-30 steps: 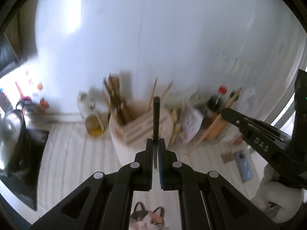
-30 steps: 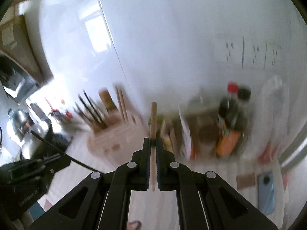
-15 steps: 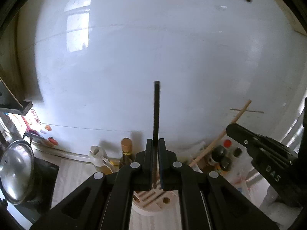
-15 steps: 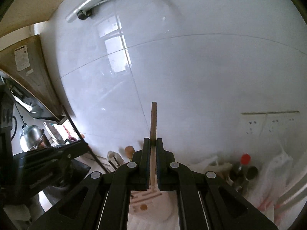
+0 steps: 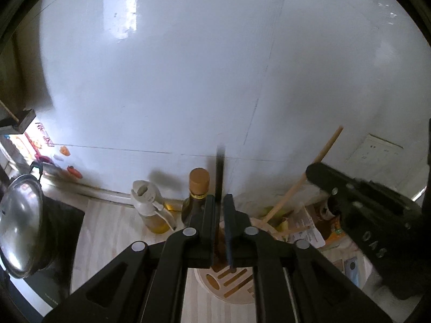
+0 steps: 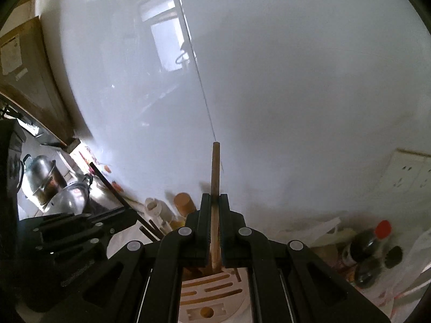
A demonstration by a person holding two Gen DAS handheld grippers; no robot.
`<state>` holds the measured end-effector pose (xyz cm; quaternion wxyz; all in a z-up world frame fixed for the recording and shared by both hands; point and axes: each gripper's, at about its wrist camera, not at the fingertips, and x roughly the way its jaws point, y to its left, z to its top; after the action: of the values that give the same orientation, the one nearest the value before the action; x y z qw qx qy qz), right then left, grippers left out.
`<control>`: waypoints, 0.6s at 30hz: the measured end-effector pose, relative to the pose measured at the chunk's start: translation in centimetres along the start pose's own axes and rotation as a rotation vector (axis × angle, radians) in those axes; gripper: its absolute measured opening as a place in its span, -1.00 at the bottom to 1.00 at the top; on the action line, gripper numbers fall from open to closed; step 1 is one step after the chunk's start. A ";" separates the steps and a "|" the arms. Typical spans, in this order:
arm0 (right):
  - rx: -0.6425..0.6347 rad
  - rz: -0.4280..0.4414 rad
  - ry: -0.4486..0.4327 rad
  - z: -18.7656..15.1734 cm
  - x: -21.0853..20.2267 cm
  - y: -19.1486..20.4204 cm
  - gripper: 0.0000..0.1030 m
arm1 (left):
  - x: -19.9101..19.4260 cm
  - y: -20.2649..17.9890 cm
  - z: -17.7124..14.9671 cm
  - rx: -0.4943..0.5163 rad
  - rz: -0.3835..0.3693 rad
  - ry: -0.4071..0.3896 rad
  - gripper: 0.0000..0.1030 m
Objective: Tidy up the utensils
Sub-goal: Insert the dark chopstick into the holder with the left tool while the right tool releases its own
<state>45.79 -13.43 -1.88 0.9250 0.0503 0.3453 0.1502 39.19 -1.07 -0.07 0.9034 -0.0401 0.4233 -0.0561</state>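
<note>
My left gripper (image 5: 219, 202) is shut on a black chopstick (image 5: 220, 172) held upright; its lower end reaches down over the round wooden utensil holder (image 5: 231, 285) with slots. My right gripper (image 6: 214, 202) is shut on a light wooden chopstick (image 6: 215, 172), also upright, its lower tip just above the same holder (image 6: 212, 296). The right gripper (image 5: 361, 220) with its wooden chopstick (image 5: 320, 158) shows at the right of the left wrist view. The left gripper (image 6: 80, 228) with the black chopstick (image 6: 113, 188) shows at the left of the right wrist view. Dark chopsticks (image 6: 150, 231) stand in the holder.
A dark bottle with a wooden cap (image 5: 198, 196) and an oil dispenser (image 5: 150, 207) stand behind the holder by the white tiled wall. A steel pot (image 5: 18, 220) sits on a black cooktop at left. Sauce bottles (image 6: 369, 245), plastic bags and a blue phone (image 5: 351, 266) lie at right.
Both grippers have tilted up from the counter toward the wall, then come down closer over the holder. Each still holds its chopstick, now upright with the lower end at the holder.
</note>
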 end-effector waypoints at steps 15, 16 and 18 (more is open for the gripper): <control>0.009 -0.062 0.041 -3.1 -2.4 -1.7 0.19 | -3.4 0.9 -3.1 -0.055 0.150 -0.076 1.00; 0.005 -0.085 0.037 -3.7 -2.8 -1.7 0.34 | -3.4 0.8 -3.7 -0.050 0.162 -0.082 1.00; -0.011 -0.137 0.034 -5.3 -3.5 -1.8 0.61 | -3.4 0.5 -5.1 -0.033 0.202 -0.077 1.00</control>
<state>40.26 -16.26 -4.13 0.9275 0.0191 0.3626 0.0894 33.13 -0.29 -0.87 0.9193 -0.0144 0.3908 0.0439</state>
